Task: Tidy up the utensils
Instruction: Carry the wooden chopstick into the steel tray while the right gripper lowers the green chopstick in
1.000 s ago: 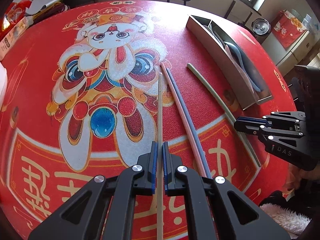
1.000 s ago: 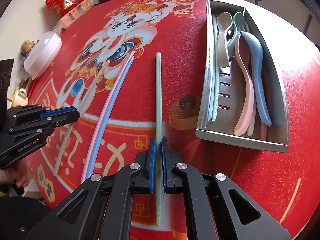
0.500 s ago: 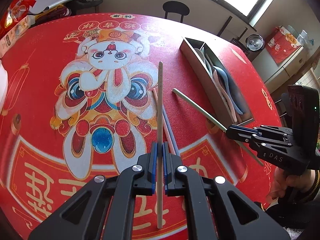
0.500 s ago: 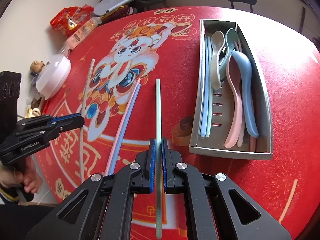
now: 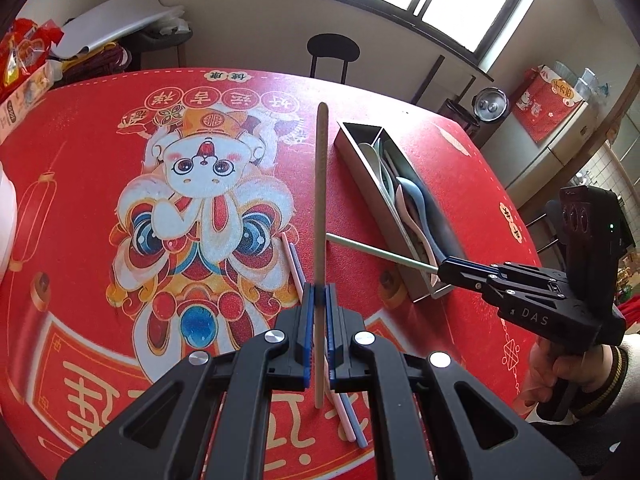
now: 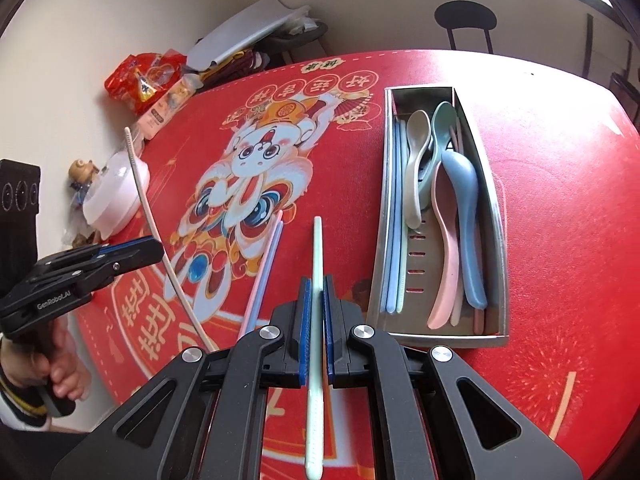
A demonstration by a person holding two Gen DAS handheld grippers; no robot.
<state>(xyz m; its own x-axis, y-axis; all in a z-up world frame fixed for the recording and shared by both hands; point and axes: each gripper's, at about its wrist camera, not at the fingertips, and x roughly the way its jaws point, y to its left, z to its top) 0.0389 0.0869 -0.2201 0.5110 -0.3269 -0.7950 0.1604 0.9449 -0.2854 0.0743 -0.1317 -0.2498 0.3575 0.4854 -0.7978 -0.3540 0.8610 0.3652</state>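
While both grippers hold chopsticks clear of the mat, sorting is partway.
Done: spoons and some chopsticks lie in the tray [image 6: 498, 240].
Left gripper [image 5: 318, 300]: clamped on beige chopstick [image 5: 321, 200] — left of tray.
Right gripper [image 6: 316, 292]: clamped on green chopstick [image 6: 317, 248] — left of tray.
Left: pink-and-blue pair [image 6: 266, 268] on the mat beside tray; probably nothing else.

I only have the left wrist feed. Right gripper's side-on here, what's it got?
Observer: The right gripper is shut on a pale green chopstick; its tip is clear of the cloth.
Operator: Tray contents? I only see the near wall.
Observer: The metal tray has two sections: chopsticks in the narrow left one, spoons in the wide one.
Operator: Anything left on the table?
Observer: A pink chopstick and a blue chopstick lie side by side on the red tablecloth.
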